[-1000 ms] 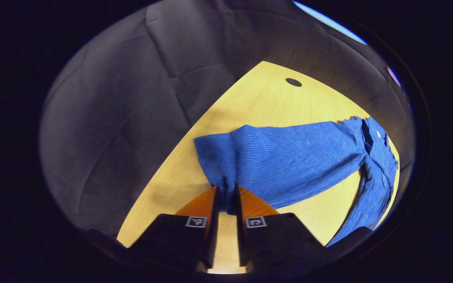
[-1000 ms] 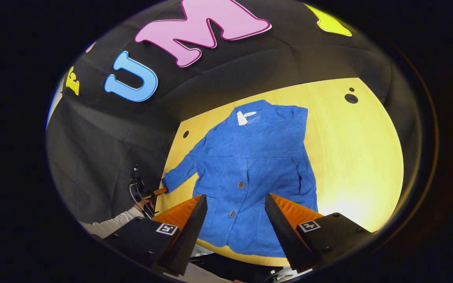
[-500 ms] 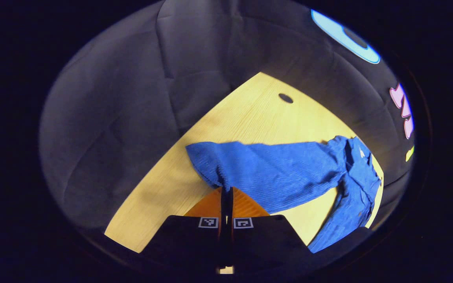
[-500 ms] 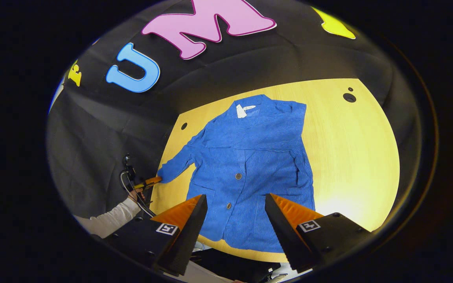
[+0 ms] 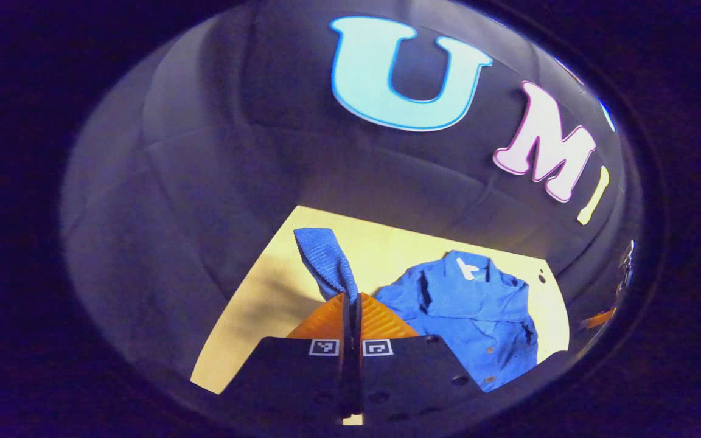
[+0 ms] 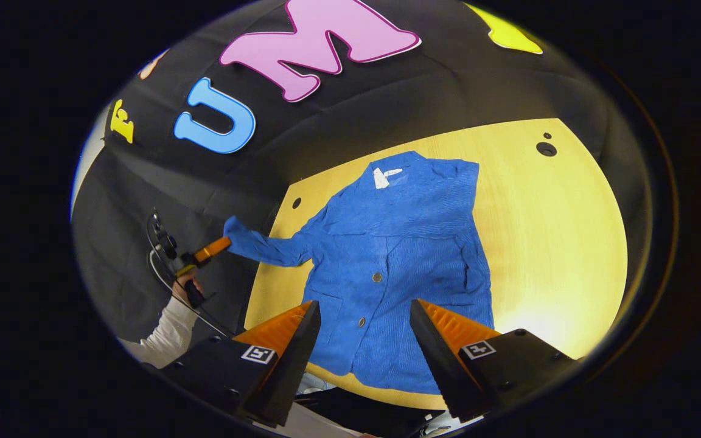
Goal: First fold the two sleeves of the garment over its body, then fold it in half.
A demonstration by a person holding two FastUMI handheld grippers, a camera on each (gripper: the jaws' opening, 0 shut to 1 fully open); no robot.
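A blue ribbed button-front jacket (image 6: 399, 267) lies spread front-up on the pale yellow wooden worktop (image 6: 557, 243), collar toward the black cloth wall (image 6: 162, 201). Its hem is partly hidden behind the right gripper (image 6: 362, 316), which hangs above the lower front with jaws wide apart, holding nothing. One sleeve is folded over the body; its cuff is hard to make out. The other sleeve (image 6: 265, 246) is raised off the worktop, stretched out sideways, its cuff pinched in the closed jaws of the left gripper (image 5: 352, 301). In the right gripper view a hand (image 6: 185, 291) in a white sleeve holds that gripper, small and far off.
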